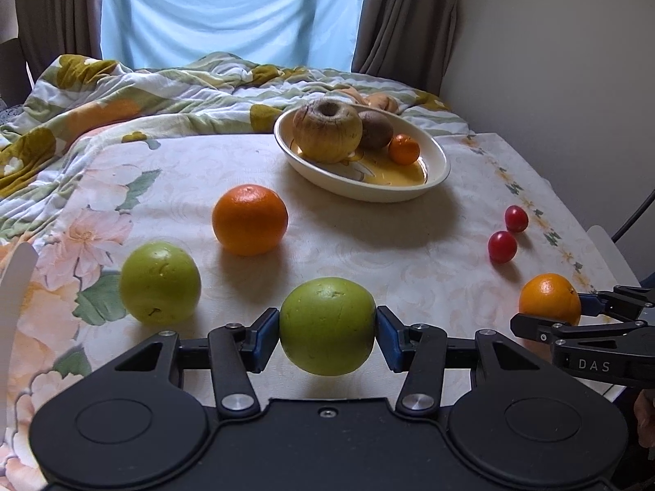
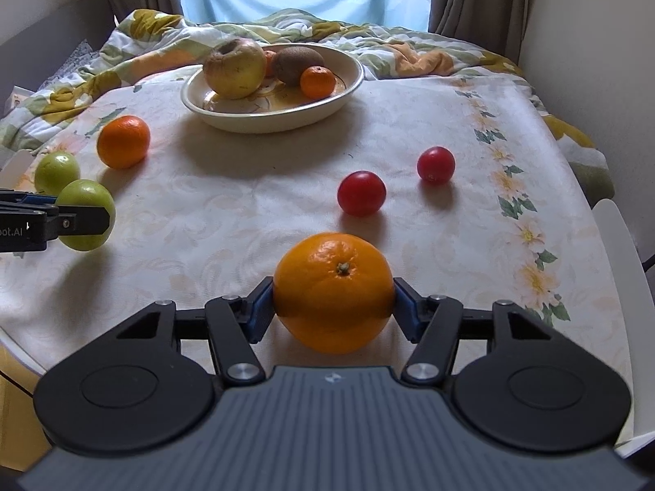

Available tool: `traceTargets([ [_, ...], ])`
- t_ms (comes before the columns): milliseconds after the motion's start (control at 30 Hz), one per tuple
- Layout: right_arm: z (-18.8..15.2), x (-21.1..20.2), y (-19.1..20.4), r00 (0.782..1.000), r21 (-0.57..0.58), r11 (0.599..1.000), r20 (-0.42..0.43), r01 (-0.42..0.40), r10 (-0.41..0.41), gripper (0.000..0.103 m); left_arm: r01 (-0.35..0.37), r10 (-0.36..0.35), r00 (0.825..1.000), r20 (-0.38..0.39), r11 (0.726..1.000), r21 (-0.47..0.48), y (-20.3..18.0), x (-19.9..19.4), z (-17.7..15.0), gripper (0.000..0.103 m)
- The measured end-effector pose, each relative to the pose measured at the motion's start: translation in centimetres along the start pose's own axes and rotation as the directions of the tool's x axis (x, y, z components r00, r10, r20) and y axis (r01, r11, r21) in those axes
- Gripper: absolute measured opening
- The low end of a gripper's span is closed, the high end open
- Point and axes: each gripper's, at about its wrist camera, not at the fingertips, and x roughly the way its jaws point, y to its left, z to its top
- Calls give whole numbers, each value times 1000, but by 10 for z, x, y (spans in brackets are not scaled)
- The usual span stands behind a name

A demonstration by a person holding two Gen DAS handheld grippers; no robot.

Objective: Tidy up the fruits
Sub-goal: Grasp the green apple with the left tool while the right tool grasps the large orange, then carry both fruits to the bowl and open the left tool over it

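Landmark: bowl (image 2: 352,82), far on table, already held wrinkled apple (image 2: 235,67), kiwi (image 2: 297,63), small mandarin (image 2: 317,81), so likely collection point.
Left gripper (image 1: 327,327) clenched on green apple (image 1: 327,325), near side of bowl, raised off cloth judging by shadow, probably for carrying bowlward.
Right gripper (image 2: 333,307) had pads against big orange (image 2: 333,290), nearer than bowl, seemingly resting on cloth; grasp apparently just formed.
Second green apple (image 1: 159,282), loose orange (image 1: 249,219) left-front of bowl; two red fruits (image 2: 361,193) right-front, awaiting turn.
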Motion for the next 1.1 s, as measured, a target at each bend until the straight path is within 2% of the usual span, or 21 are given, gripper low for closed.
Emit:
traceTargets([
  [333,14,-31,7,999,-12,1000,35,-23,24,75,3,-2,998,63,1000,-12,-9,-41,15,55],
  [667,48,-64,3,999,-26,999,39,-36,37,75,15,-14,992,122,1000,-8,-29,-73,45,55],
  [933,90,-74,-18,994,-60,996,89,-64,70,75,-8,11,988,155,1000,-20,-47,-62,76,55],
  [1100,118,-61,-38,988,-102,989,102,-108,118,74,-53,62,984,165,997,-57,-58,-44,100,55],
])
